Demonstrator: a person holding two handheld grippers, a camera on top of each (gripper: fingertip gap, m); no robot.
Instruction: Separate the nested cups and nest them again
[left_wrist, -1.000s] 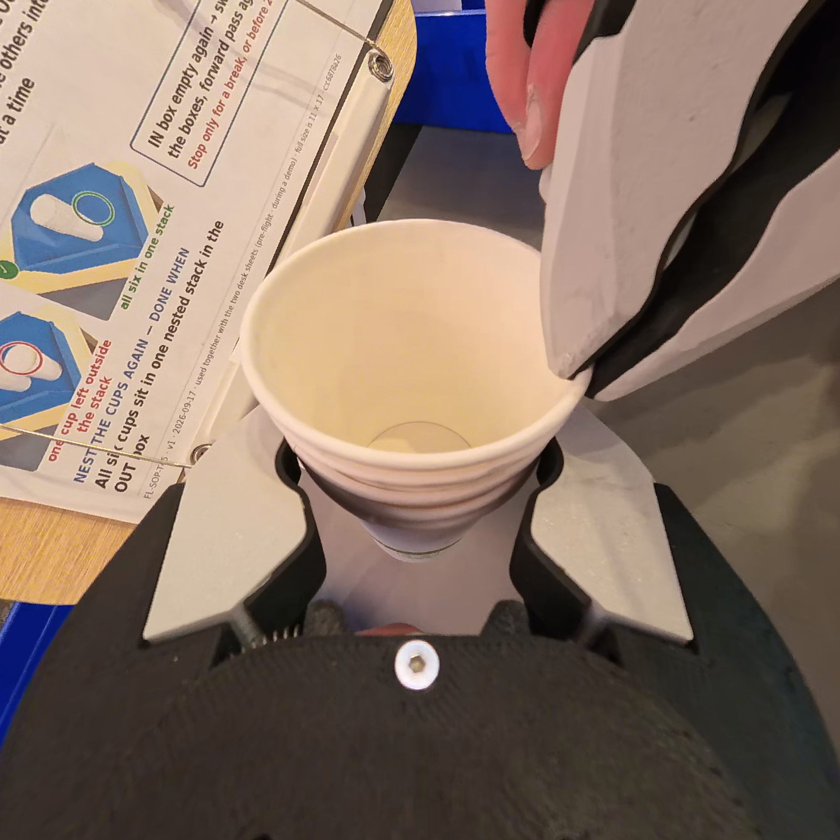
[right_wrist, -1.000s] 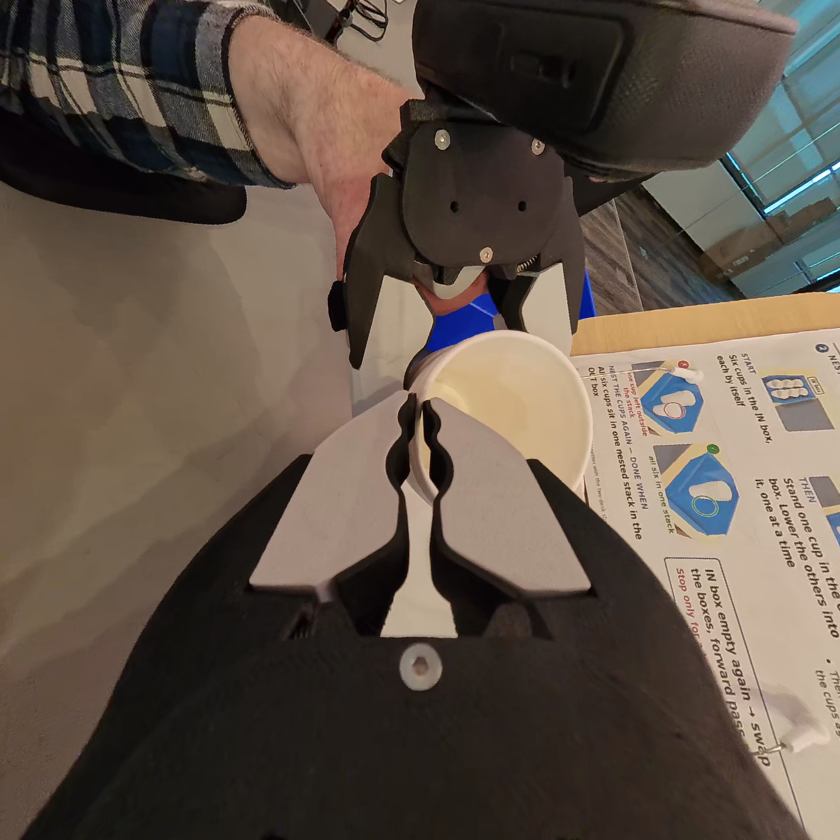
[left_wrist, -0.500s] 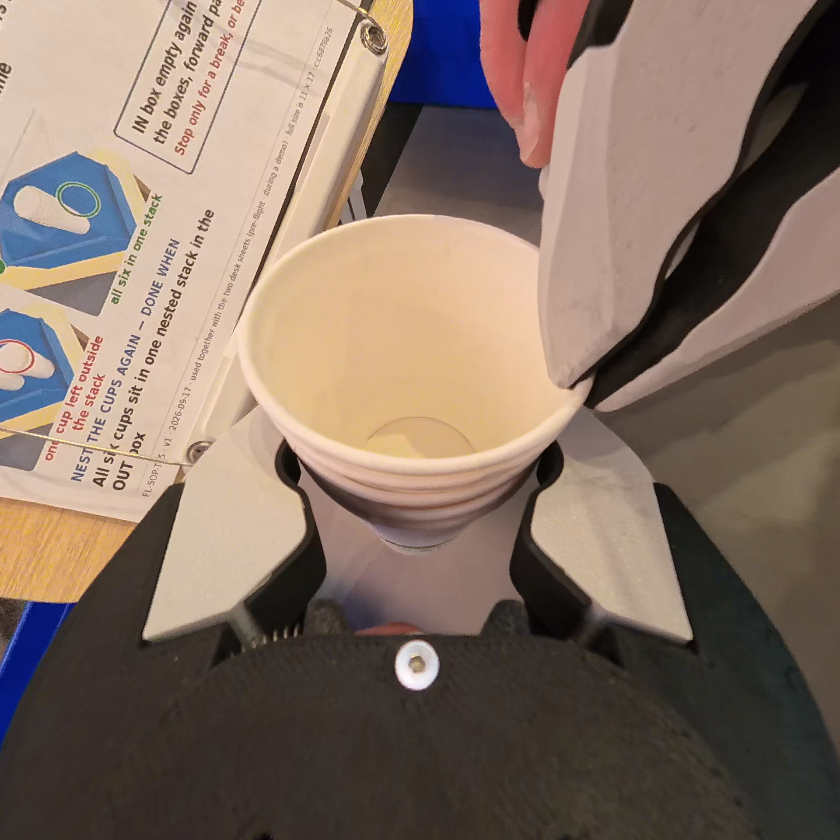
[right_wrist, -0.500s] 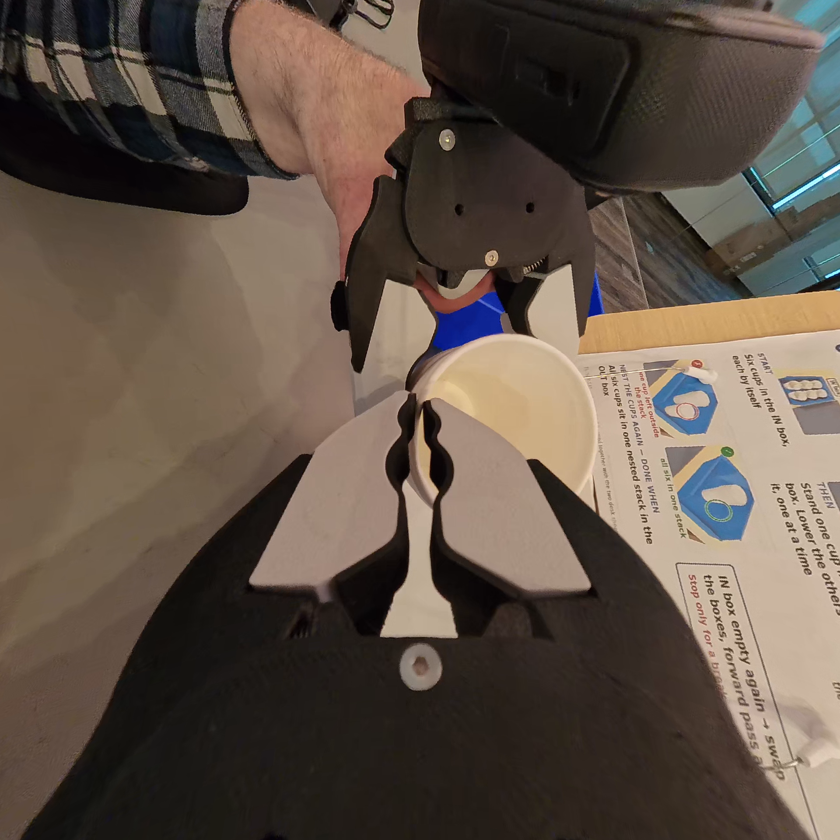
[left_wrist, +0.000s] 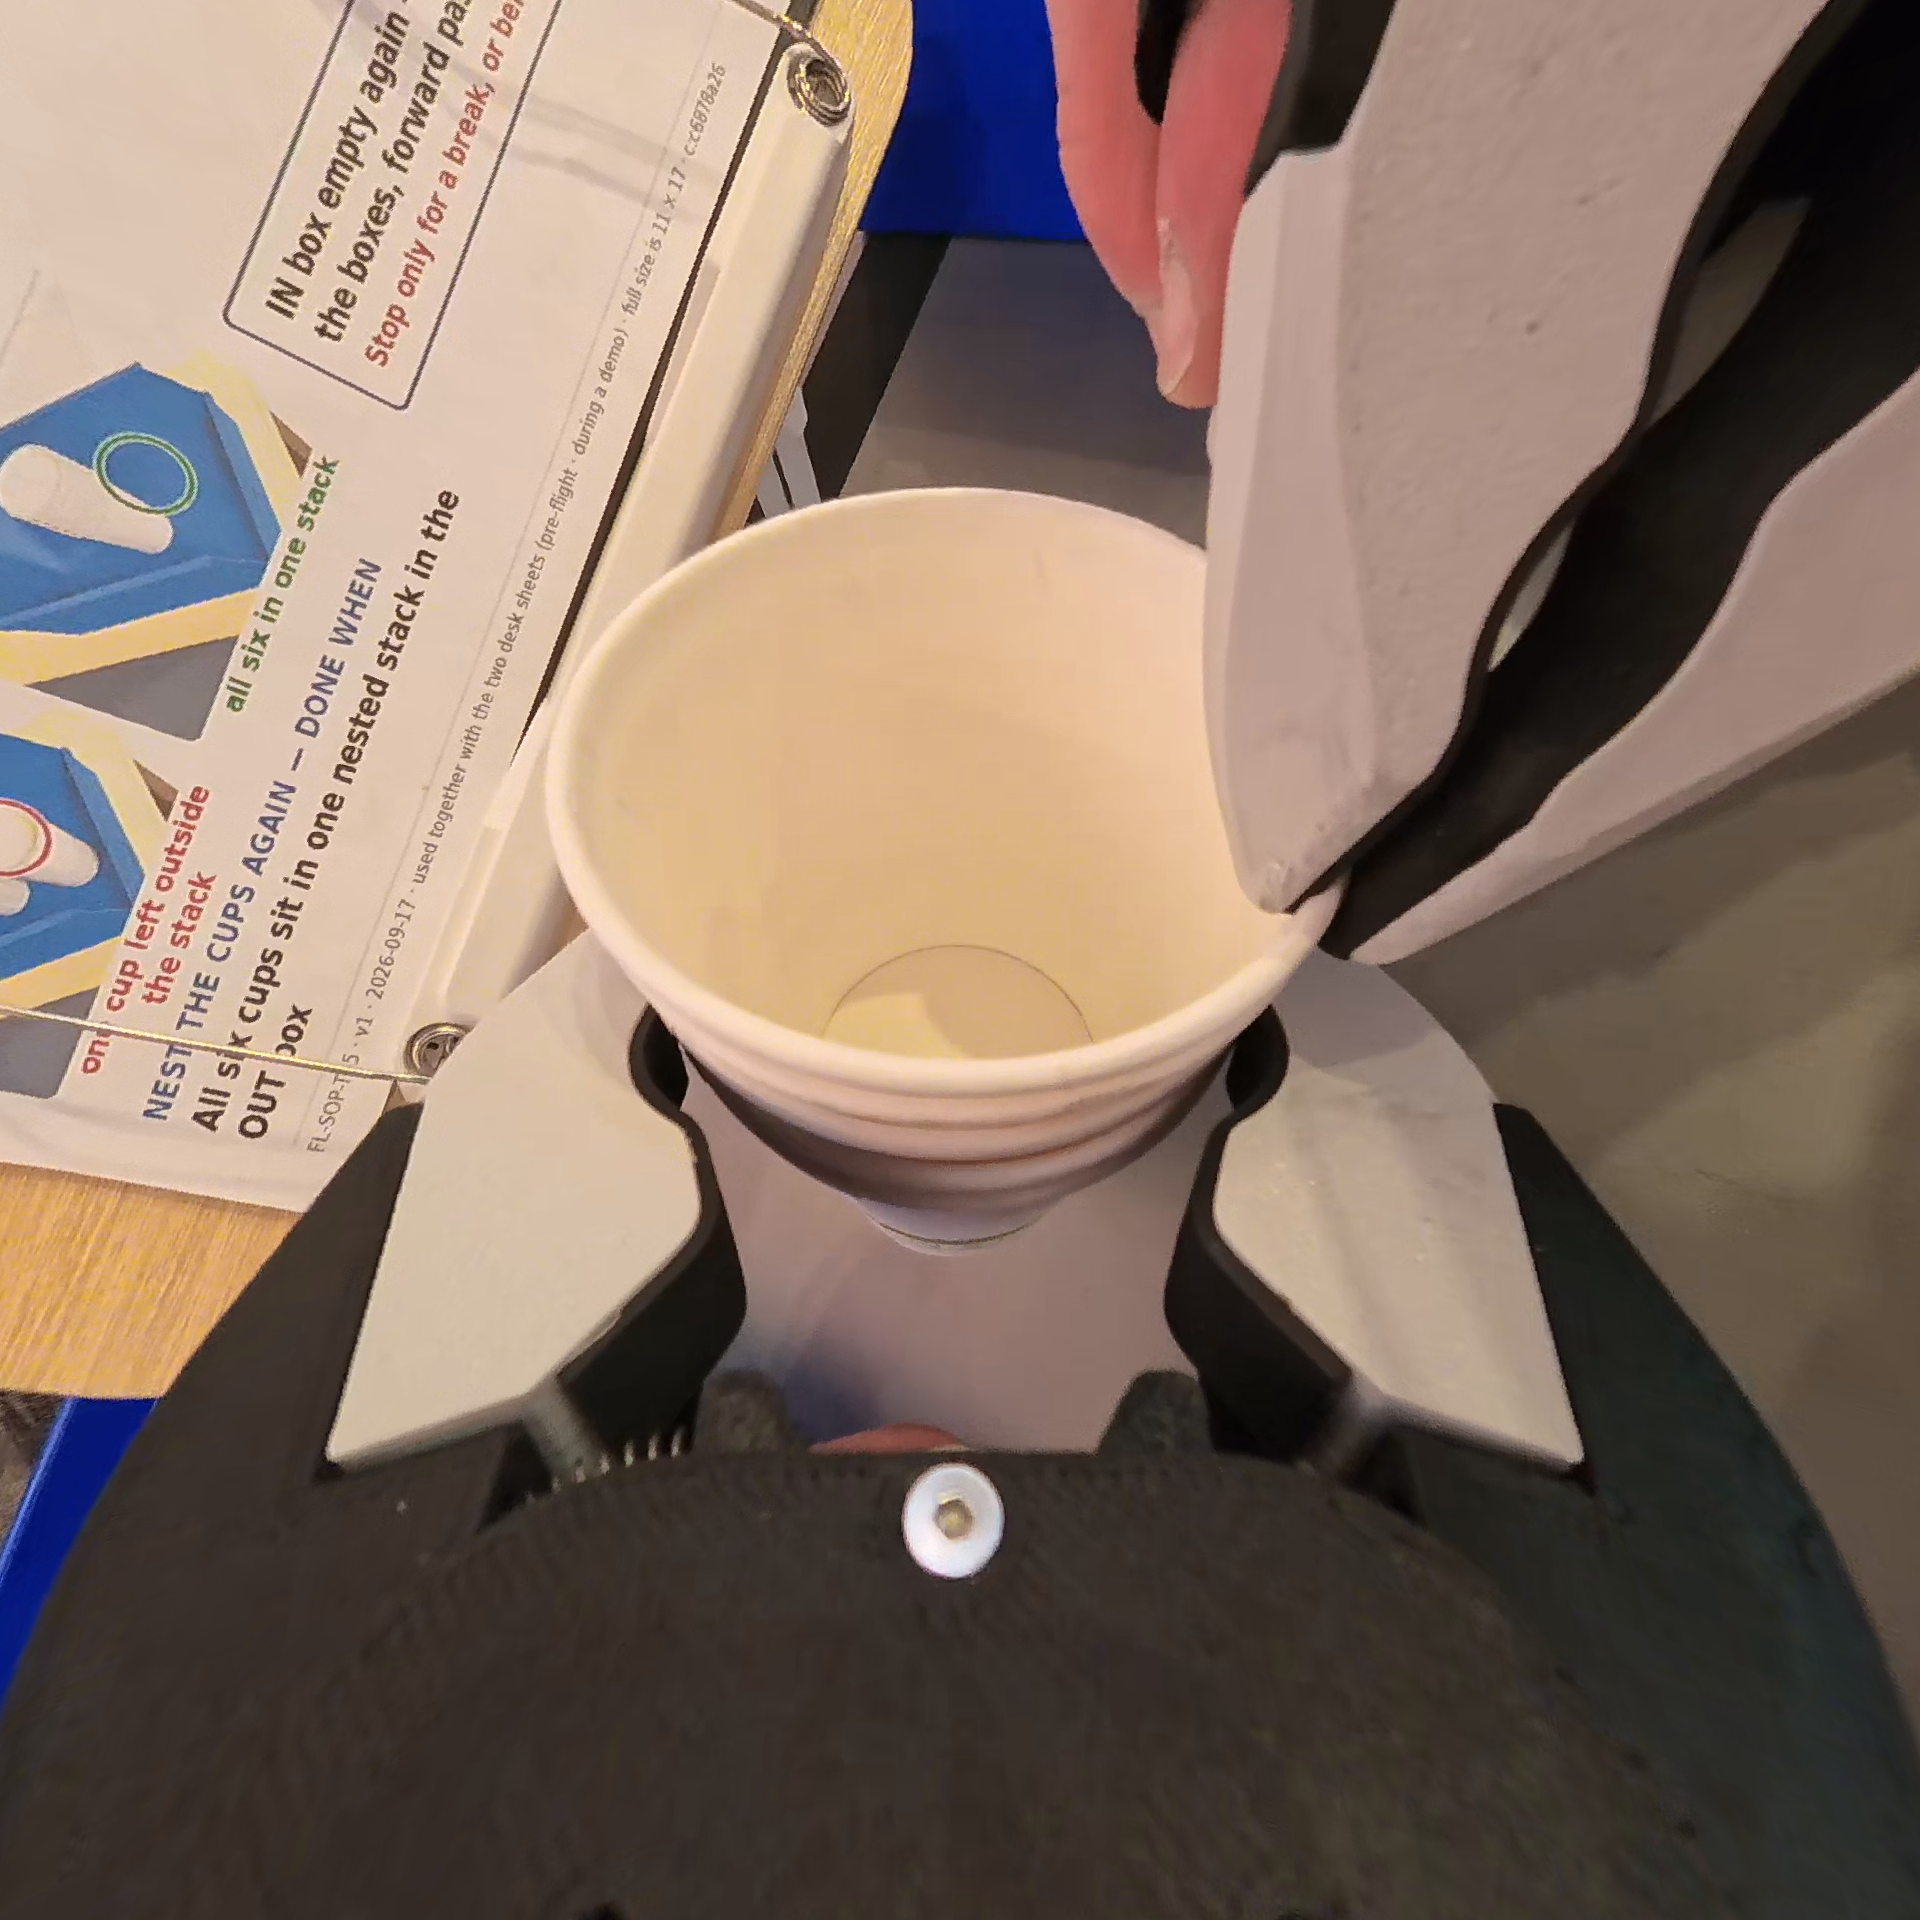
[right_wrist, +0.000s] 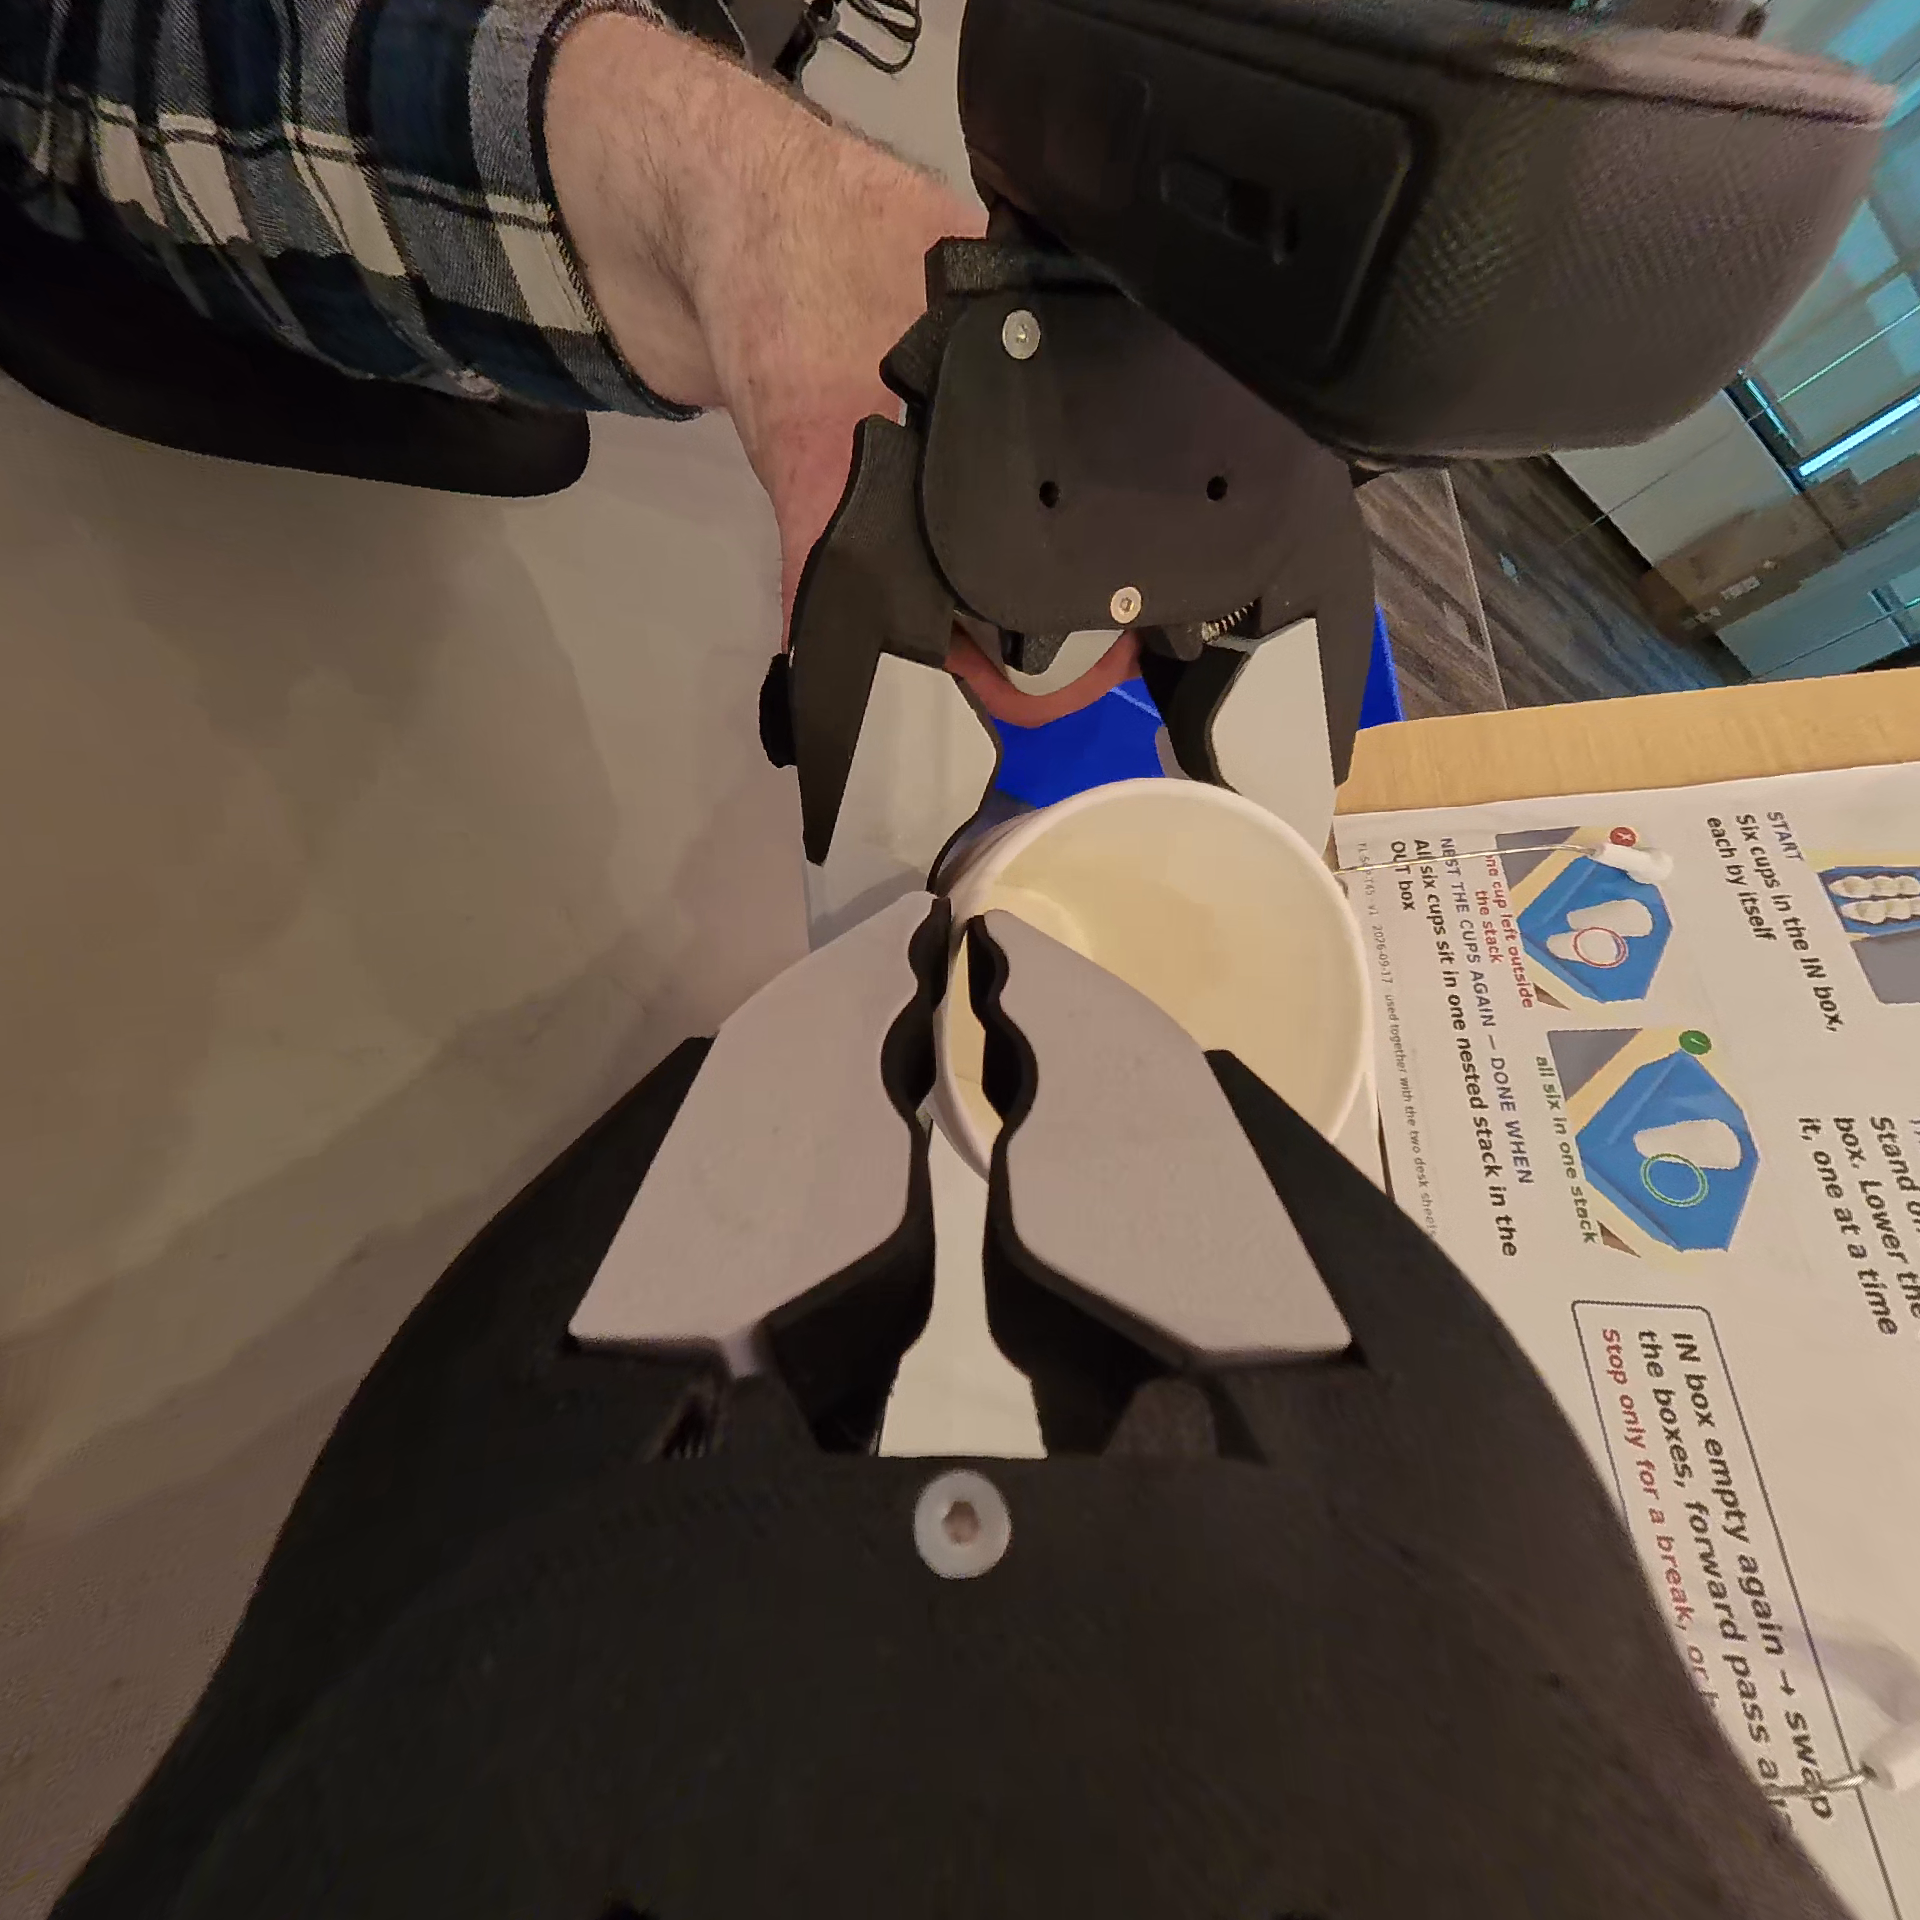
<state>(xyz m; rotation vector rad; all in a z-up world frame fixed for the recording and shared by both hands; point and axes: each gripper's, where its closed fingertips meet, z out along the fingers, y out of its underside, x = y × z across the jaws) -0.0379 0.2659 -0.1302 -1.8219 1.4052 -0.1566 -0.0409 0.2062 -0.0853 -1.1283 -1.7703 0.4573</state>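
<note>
A nested stack of white paper cups (left_wrist: 966, 1132) is held in the air, mouth towards the left wrist camera. My left gripper (left_wrist: 956, 1039) is shut on the stack's sides, one pad on each side below the rims. My right gripper (left_wrist: 1299, 899) comes in from the upper right and pinches the rim of the innermost cup (left_wrist: 883, 779), one finger inside and one outside. In the right wrist view my right gripper (right_wrist: 954, 930) is shut on that cup's wall (right_wrist: 1174, 935), and the left gripper (right_wrist: 1049, 821) grips the stack from the far side.
A printed instruction sheet (left_wrist: 312, 520) lies on a wooden board (left_wrist: 104, 1299) to the left. A blue box (left_wrist: 966, 135) stands behind the cups. The grey tabletop (left_wrist: 1662, 1091) lies to the right. A person's hand and plaid sleeve (right_wrist: 675, 260) are behind the left gripper. Tip to tip, the grippers are about 7 cm apart.
Both grippers and the cups have shifted slightly relative to the sheet. Both grasps look unchanged and the innermost cup still sits in the stack.
</note>
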